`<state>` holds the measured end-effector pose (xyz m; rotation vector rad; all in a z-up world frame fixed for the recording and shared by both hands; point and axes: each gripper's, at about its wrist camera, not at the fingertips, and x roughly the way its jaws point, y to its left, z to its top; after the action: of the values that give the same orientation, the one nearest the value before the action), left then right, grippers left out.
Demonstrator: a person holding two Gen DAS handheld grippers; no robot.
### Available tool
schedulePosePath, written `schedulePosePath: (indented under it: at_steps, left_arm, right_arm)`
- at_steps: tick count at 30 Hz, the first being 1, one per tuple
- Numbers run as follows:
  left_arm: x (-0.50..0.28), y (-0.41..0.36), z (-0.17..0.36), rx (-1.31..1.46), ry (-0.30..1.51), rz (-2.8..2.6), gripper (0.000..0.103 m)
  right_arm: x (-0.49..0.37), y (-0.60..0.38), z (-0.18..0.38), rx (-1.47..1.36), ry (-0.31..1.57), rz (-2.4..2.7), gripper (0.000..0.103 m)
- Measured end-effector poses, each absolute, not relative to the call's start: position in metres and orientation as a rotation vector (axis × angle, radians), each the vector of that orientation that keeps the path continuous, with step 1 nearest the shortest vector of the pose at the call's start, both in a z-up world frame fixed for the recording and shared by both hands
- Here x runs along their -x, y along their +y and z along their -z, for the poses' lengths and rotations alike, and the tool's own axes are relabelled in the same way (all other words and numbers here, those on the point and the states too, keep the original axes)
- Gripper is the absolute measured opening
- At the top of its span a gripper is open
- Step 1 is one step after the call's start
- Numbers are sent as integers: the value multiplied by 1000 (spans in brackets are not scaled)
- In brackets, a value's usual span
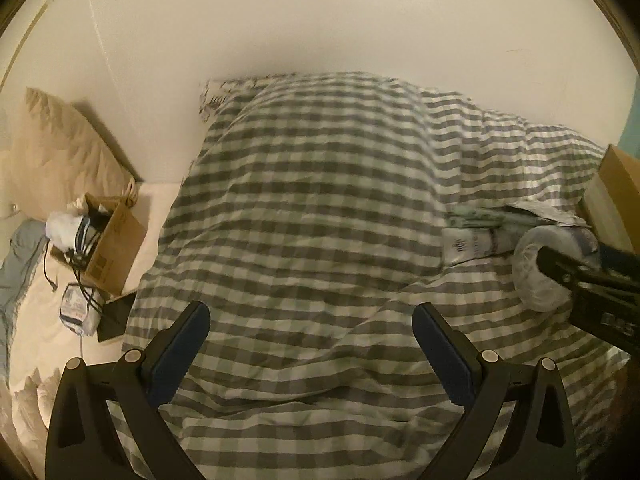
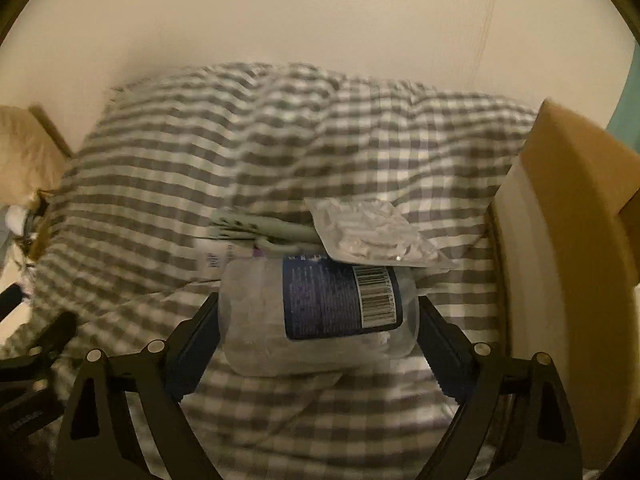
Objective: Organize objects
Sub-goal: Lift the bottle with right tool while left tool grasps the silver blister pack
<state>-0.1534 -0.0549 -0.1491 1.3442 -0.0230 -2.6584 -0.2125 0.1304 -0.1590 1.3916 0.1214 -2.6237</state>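
One barcode (image 2: 375, 295) legible – jar (image 2: 320, 316) label print blurred.

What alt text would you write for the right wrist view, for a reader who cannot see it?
The right gripper is closed on a clear plastic jar with a dark blue label, lying on its side on a grey-and-white checked duvet. Behind the jar lies a clear bag of small white pieces, and a cardboard box stands at the right.

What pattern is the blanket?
Grey and white checks on the blanket, clearest in the left wrist view.
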Motion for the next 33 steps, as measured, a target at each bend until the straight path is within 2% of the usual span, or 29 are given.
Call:
schedulePosePath:
  at_steps: [9,14,19,33]
  left_arm:
    - [151,10,118,-1319,-93,2782,103]
    - [153,43,112,-1359,-119,2826,103]
    - [168,79,117,-1390,-177,2805,103]
    - [230,142,173,-1523,-62,2792,103]
  right_arm:
    - [179,164,52,-1210,276,2677,91]
    - [156,200,14,-1162,270,2732,91]
    - [152,228,11,-1165,258,2794,91]
    - [179,274,41,-1176,197,2861,91]
